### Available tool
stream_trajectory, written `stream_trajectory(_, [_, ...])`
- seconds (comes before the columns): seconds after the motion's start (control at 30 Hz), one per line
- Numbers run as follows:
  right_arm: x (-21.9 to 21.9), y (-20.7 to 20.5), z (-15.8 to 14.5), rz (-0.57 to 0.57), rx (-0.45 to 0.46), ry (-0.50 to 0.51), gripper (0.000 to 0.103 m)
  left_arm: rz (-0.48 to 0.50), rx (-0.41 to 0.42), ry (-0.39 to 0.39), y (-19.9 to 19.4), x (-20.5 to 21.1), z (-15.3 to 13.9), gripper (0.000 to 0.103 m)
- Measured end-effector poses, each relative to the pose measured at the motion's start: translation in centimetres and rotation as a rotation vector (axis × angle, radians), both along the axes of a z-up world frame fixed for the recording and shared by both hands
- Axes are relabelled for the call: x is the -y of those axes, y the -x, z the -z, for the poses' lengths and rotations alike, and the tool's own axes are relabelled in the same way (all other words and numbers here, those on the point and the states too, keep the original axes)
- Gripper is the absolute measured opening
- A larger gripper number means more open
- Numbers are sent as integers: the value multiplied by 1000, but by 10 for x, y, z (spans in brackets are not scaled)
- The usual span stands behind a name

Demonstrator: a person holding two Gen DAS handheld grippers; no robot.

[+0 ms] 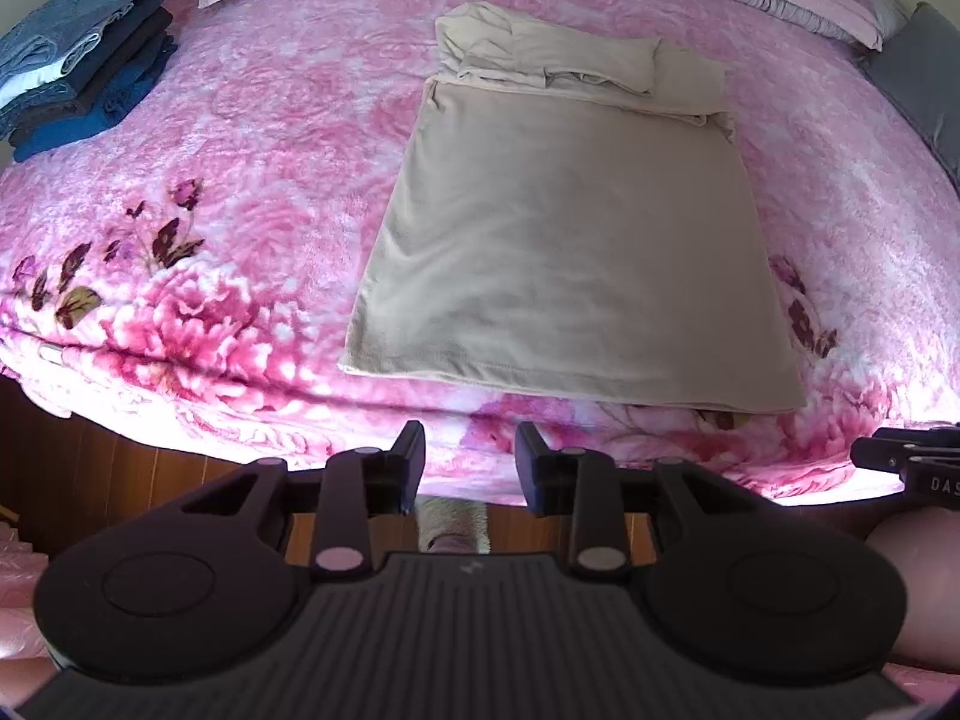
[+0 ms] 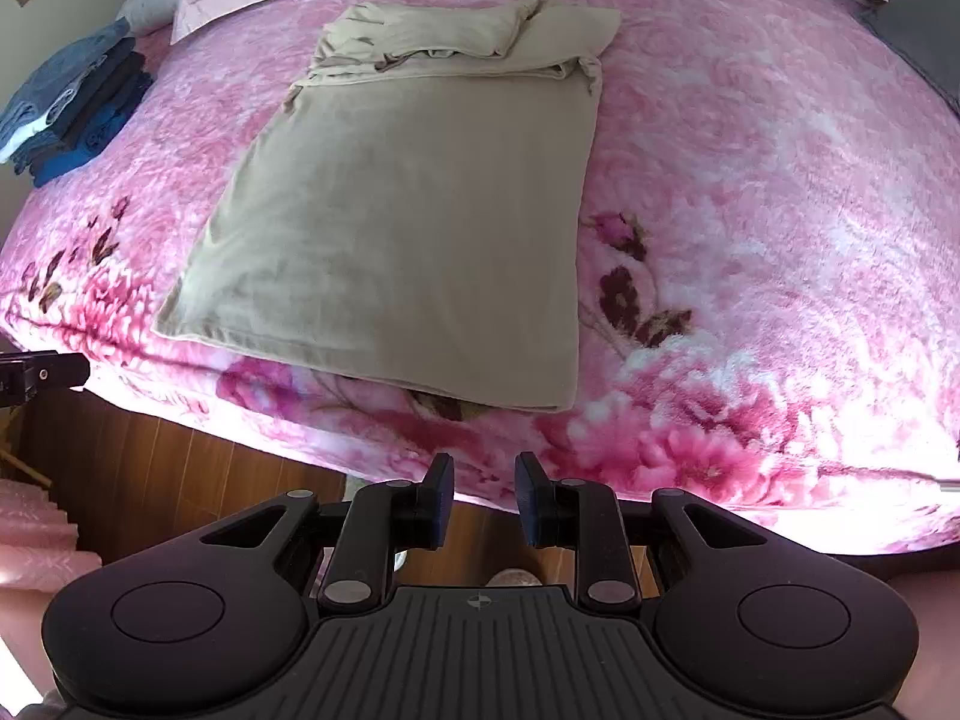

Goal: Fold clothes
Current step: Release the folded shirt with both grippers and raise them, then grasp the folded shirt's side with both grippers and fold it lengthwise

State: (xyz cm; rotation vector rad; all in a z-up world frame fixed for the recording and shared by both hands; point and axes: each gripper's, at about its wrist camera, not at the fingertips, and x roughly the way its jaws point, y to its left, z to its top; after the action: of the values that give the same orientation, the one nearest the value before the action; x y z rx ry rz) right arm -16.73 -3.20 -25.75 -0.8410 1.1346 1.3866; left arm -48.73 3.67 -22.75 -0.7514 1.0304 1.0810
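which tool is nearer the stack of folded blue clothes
Left. The left tool hangs off the bed's near edge on the blue stack's side; the right tool sits farther right.

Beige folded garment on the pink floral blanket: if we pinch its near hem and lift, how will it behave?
The beige folded garment is probably floppy: its far end lies rumpled in soft folds, so a pinched hem would likely sag. It looks thin and flat, so likely light. The plush pink floral blanket may drag on it if pushed, bunching it rather than sliding.

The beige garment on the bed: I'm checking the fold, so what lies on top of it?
On the far end of the beige garment lie its own folded-in sleeves, bunched. Whatever is beneath them is covered.
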Motion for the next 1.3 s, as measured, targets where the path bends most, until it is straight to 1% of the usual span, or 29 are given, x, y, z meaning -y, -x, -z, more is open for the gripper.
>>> stream_trajectory(0.07, [-3,-4,5,19,-7,-4,26,6,47,-8,11,-10,5,29])
stream_trajectory(0.13, [-7,-13,11,48,-18,-17,26,-8,120,-6,31,-26,14,29])
stream_trajectory(0.23, [-13,-39,27,134,-75,-37,26,-5,213,11,58,-56,39,30])
stream_trajectory(0.3, [-17,-62,46,204,-157,-52,26,6,265,23,75,-78,62,30])
stream_trajectory(0.43, [-22,-104,87,338,-350,-99,26,20,321,78,96,-119,114,30])
stream_trajectory(0.53, [-25,-123,112,405,-468,-127,27,33,360,115,109,-138,146,30])
stream_trajectory(0.57, [-26,-128,121,413,-496,-133,28,41,384,122,113,-142,153,30])
stream_trajectory(0.63, [-28,-132,134,404,-532,-133,31,60,463,124,123,-148,163,30])
stream_trajectory(0.73, [-27,-139,148,375,-610,-167,32,112,584,130,137,-156,174,30])
stream_trajectory(0.8, [-26,-144,156,354,-668,-189,31,146,641,134,142,-159,181,30])
stream_trajectory(0.93, [-22,-142,164,351,-713,-247,31,188,746,141,149,-160,192,29])
stream_trajectory(1.0, [-19,-141,168,351,-733,-276,31,144,804,174,159,-158,198,28])
stream_trajectory(1.03, [-17,-140,170,372,-751,-284,31,124,827,189,161,-159,200,28])
stream_trajectory(1.1, [-14,-139,173,388,-802,-272,31,105,852,208,161,-163,205,20])
stream_trajectory(1.17, [-18,-140,174,371,-811,-261,31,87,878,226,161,-167,210,19])
stream_trajectory(1.27, [-27,-144,177,365,-851,-251,31,60,907,256,155,-174,218,11])
stream_trajectory(1.3, [-31,-144,179,357,-864,-248,31,60,906,264,152,-175,219,10])
